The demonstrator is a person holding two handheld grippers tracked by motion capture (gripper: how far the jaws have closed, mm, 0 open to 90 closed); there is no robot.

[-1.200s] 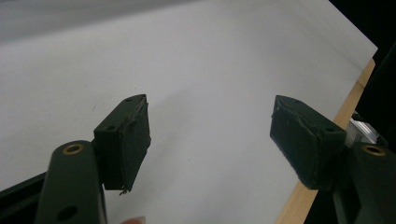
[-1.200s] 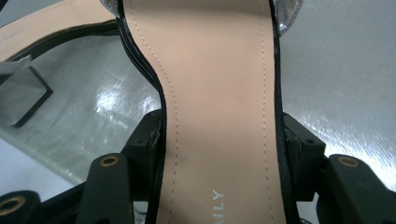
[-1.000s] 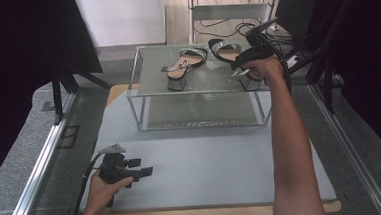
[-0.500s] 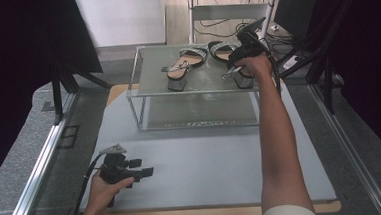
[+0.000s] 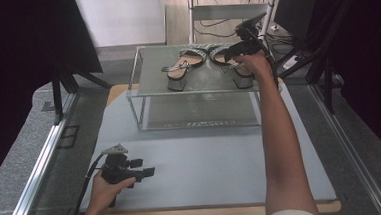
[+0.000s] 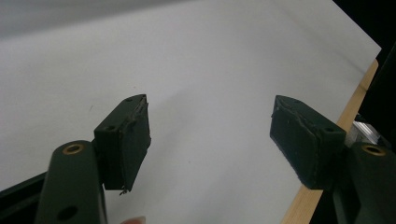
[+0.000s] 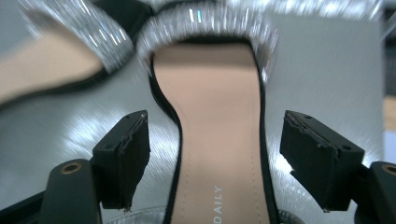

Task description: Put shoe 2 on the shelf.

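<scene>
Right gripper (image 7: 212,158) jaws just opened, straddling the tan-insoled, glitter-strapped black sandal (image 7: 219,140) without pressing; lifting carelessly may snag it off the glass-topped metal rack (image 5: 149,72); left gripper (image 6: 210,140) released, empty.

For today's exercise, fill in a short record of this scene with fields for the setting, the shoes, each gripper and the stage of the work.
setting: grey table with a glass-topped rack at its far side
shoes: two heeled sandals with glittery straps on the rack top, the left sandal and the right sandal
right gripper: jaws have just been opening, apart either side of the right sandal, pads off it
left gripper: open, nothing between the jaws, held low over the table
stage: right sandal set down and let go
</scene>
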